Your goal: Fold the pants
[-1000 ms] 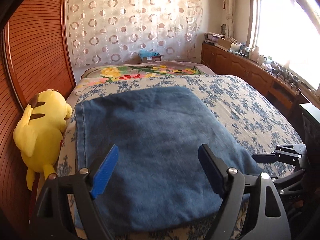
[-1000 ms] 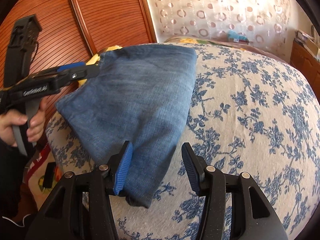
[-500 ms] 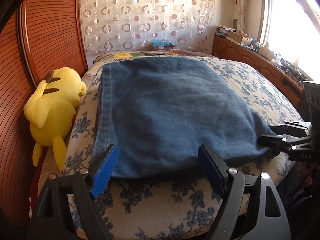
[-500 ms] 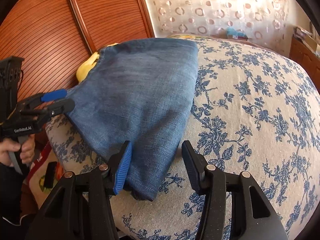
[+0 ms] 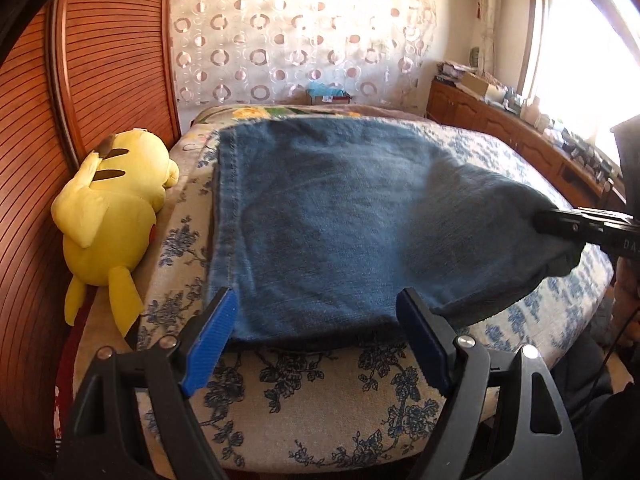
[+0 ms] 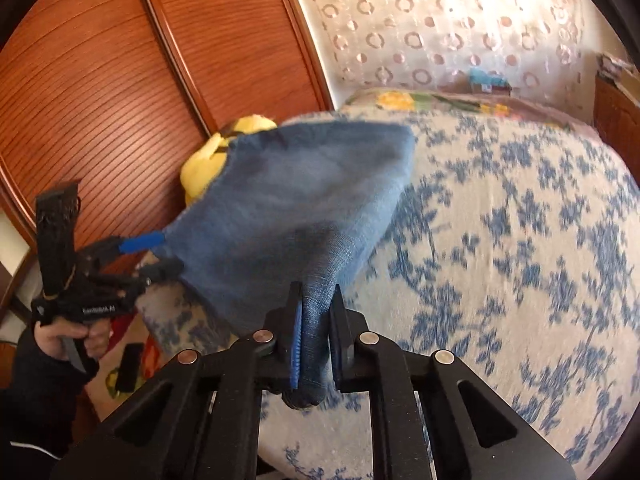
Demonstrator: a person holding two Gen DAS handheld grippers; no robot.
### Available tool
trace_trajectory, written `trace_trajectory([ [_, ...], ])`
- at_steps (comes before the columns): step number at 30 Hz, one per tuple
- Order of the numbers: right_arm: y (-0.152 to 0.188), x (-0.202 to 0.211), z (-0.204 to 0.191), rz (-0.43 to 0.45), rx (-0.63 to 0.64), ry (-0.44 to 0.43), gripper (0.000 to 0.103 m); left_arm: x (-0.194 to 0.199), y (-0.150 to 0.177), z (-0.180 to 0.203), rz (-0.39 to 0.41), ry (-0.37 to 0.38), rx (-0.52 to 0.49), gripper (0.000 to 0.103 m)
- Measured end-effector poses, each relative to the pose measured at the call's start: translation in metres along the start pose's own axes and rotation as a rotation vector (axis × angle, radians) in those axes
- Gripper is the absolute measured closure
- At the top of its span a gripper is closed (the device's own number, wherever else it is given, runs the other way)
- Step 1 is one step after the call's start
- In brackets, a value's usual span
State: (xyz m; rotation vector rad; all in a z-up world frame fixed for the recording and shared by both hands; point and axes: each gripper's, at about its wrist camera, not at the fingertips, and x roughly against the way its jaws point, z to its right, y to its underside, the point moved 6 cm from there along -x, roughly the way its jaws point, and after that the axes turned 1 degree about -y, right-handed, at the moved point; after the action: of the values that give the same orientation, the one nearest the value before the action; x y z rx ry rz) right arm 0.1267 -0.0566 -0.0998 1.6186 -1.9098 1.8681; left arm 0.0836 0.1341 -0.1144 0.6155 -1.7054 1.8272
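Note:
Folded blue denim pants (image 5: 340, 216) lie on the floral bedspread, near the bed's front left corner. My left gripper (image 5: 316, 340) is open, its blue-padded fingers straddling the pants' near edge at the front left. My right gripper (image 6: 316, 320) is shut on the pants' near right corner (image 6: 316, 344) and lifts it off the bed. The right gripper also shows in the left wrist view (image 5: 576, 228), clamped on that raised corner. The left gripper shows in the right wrist view (image 6: 148, 256), open at the pants' left corner.
A yellow plush toy (image 5: 112, 208) lies at the bed's left edge against the wooden slatted wardrobe (image 5: 36, 160). The floral bedspread (image 6: 520, 240) stretches to the right. A wooden cabinet (image 5: 520, 136) with clutter runs under the window at right. A patterned curtain hangs behind.
My right gripper has closed on the pants' near right corner and raised it. My left gripper has moved in to the near left edge, still open.

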Motion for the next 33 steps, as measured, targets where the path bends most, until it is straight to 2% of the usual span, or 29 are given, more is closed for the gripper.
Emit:
trace_trajectory([
  [8, -0.053, 0.003, -0.038, 0.072, 0.072, -0.028, 0.095, 0.039, -0.011, -0.029, 0.063, -0.057, 0.045, 0.021],
  [18, -0.091, -0.038, -0.12, 0.08, 0.204, -0.118, 0.096, 0.06, -0.004, -0.075, 0.091, -0.128, 0.116, 0.021],
  [26, -0.074, -0.081, -0.168, 0.006, 0.278, -0.187, 0.096, 0.068, 0.006, -0.102, 0.094, -0.165, 0.173, 0.021],
  [29, -0.06, -0.095, -0.168, -0.027, 0.274, -0.193, 0.097, 0.066, 0.007, -0.106, 0.089, -0.166, 0.182, 0.021],
  [33, -0.056, -0.097, -0.151, -0.024, 0.228, -0.18, 0.094, 0.064, 0.006, -0.101, 0.091, -0.154, 0.169, 0.021],
])
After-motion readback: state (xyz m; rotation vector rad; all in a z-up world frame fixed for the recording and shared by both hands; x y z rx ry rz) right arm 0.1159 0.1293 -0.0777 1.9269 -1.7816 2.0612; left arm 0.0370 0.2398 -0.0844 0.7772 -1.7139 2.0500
